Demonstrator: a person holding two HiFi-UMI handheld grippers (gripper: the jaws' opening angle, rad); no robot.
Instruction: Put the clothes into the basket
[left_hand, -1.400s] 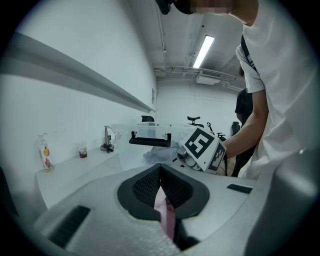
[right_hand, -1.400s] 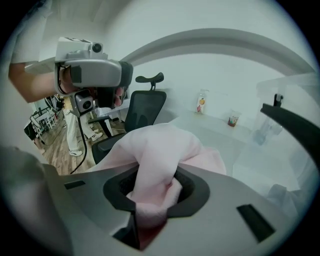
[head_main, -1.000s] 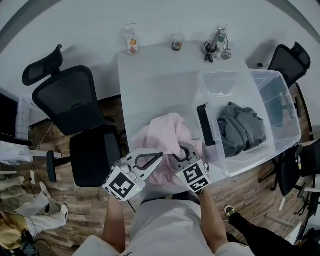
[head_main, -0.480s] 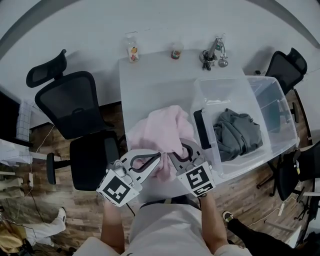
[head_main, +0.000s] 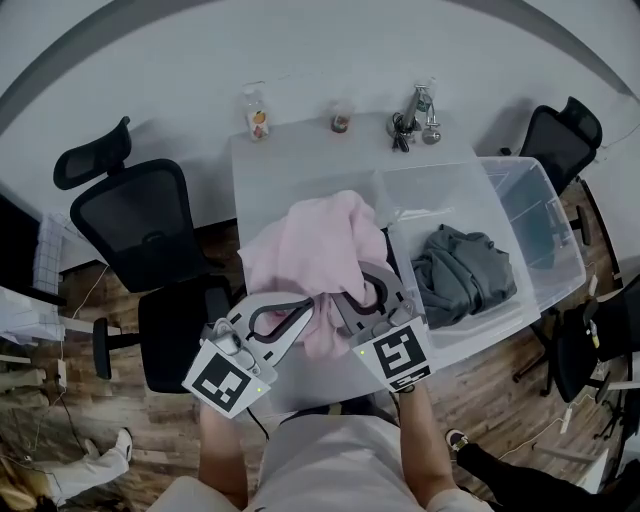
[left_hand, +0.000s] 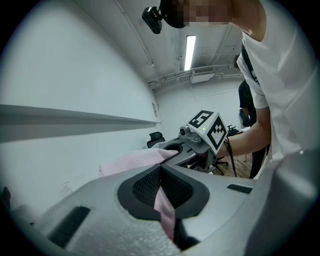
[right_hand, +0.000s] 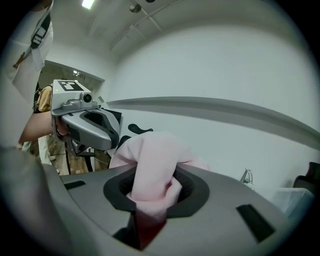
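Shows left gripper (head_main: 305, 312) and right gripper (head_main: 345, 298) clamped on gathered folds of pink garment (head_main: 312, 245) between their jaws; seemingly soft, light, best taken by bunches

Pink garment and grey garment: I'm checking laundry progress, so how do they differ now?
The pink garment is pale and gripped by the left hand-held gripper and right hand-held gripper; the grey garment is dark and lies loose inside the clear basket. Both are crumpled.

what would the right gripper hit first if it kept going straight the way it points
The pink fabric garment clamped in the right gripper fills its line; beyond that it looks like the white wall, though depth there is unclear.
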